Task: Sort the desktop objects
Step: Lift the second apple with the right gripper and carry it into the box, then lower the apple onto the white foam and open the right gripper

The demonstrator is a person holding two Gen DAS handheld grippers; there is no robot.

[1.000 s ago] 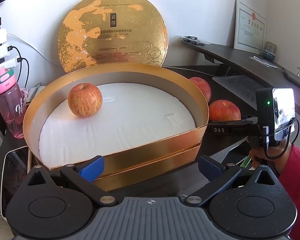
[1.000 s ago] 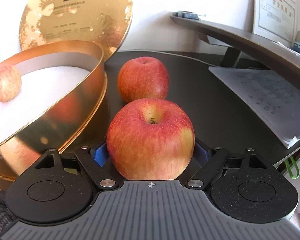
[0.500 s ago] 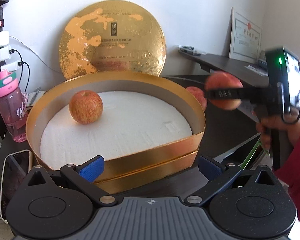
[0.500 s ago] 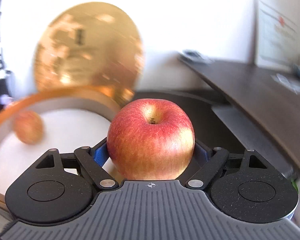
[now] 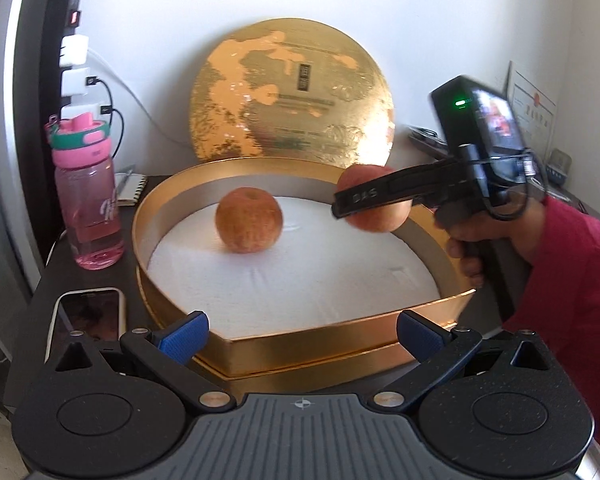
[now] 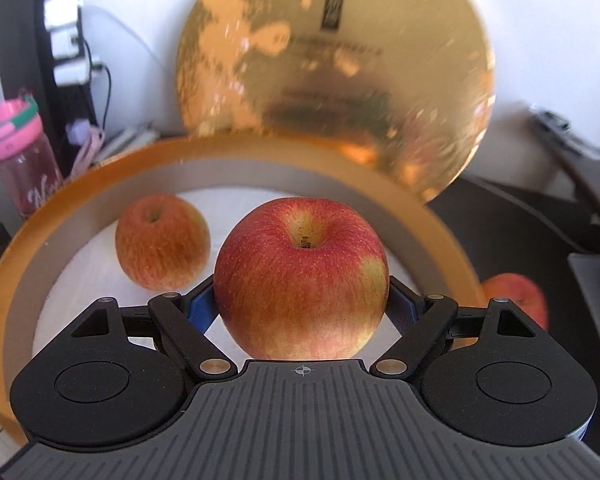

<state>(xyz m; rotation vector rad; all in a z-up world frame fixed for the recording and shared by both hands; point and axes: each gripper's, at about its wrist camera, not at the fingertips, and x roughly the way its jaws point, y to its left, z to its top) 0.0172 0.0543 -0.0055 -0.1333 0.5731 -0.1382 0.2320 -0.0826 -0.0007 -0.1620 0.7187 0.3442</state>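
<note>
1 apple (image 6: 300, 276) clamped in right gripper (image 6: 300, 304), above gold box (image 5: 300, 344) rim

- We cannot read the dark printed label on the round gold lid (image 6: 334, 76) leaning at the far wall; in the right wrist view it is blurred.
- The right gripper's blue pads (image 6: 202, 307) are mostly hidden behind the red-yellow apple (image 6: 302, 278) they clamp.
- A third red apple (image 6: 516, 298) at the right is blurred, partly covered by the round gold box's rim (image 6: 448, 240).
- The white-cased phone (image 5: 86, 312) is partly covered by the left gripper's body.
</note>
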